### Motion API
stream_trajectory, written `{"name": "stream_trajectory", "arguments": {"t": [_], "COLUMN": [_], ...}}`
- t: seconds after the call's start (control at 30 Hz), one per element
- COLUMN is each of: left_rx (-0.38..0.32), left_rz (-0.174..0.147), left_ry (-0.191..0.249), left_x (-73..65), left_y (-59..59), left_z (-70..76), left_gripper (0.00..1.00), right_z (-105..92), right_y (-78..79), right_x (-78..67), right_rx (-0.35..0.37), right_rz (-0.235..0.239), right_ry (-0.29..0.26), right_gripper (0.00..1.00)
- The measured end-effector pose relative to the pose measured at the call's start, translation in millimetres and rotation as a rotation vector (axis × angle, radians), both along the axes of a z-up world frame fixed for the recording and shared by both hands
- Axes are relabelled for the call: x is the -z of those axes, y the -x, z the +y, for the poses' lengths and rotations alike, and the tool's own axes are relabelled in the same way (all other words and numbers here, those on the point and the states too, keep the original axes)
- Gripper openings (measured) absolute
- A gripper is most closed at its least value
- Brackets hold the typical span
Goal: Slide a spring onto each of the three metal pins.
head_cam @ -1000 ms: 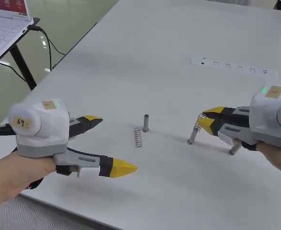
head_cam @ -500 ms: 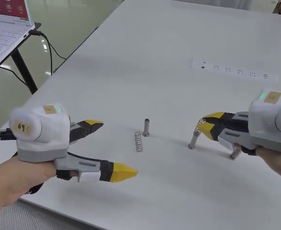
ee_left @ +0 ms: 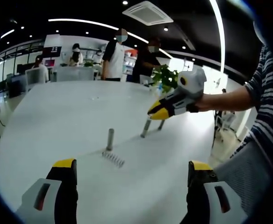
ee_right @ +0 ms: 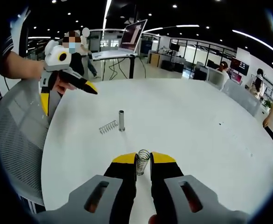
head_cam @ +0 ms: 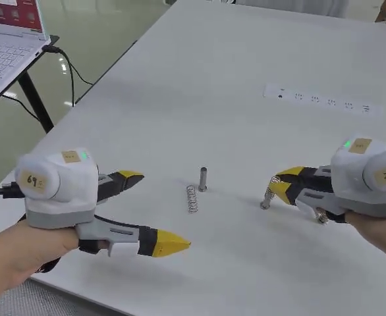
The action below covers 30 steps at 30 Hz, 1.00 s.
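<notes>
White table (head_cam: 180,79), a gripper in each hand over its near edge. Left gripper (head_cam: 151,209) hovers at the left with its jaws spread wide and nothing between them. In its own view the upright pin (ee_left: 110,139) and the loose spring (ee_left: 113,159) sit ahead of it, between the two yellow tips.

Right gripper (head_cam: 282,185) has its jaws pinched nearly together on a small spring (ee_right: 142,163), seen end-on between the yellow tips. That spring is at the top of a leaning pin (head_cam: 265,201) whose foot rests on the table. Can't tell how far the spring is onto it.

The upright pin stands bare near mid-table, with the loose spring lying flat just beside it on the near side, apart from both grippers. Another coil (head_cam: 321,216) pokes out under the right gripper's body, mostly hidden.

Power strip (head_cam: 321,101) lies further back on the table. Laptop (head_cam: 8,39) is off the table at far left.
</notes>
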<state>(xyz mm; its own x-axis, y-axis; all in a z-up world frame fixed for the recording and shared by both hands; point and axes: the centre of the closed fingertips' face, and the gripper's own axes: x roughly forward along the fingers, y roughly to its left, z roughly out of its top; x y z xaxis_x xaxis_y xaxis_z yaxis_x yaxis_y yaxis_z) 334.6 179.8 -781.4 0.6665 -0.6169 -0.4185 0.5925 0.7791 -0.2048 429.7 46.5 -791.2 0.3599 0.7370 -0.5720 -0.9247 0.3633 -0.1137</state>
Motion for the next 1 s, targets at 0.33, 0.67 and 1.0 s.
{"name": "stream_trajectory", "arguments": {"t": [0.33, 0.67, 1.0], "left_rx": [0.0, 0.001, -0.002], "left_rz": [-0.002, -0.001, -0.003], "left_ry": [0.003, 0.006, 0.012], "left_x": [-0.2, 0.7, 1.1], "left_y": [1.2, 1.1, 0.7], "left_z": [-0.5, -1.3, -1.5], "left_gripper": [0.96, 0.96, 0.96], "right_z": [1.8, 0.8, -0.3], "right_y": [-0.5, 1.4, 0.1], "right_x": [17.0, 24.4, 8.6], "right_rx": [0.008, -0.003, 0.042], "right_rz": [0.027, 0.024, 0.027], "right_ry": [0.025, 0.054, -0.004], "right_gripper": [0.08, 0.08, 0.15]}}
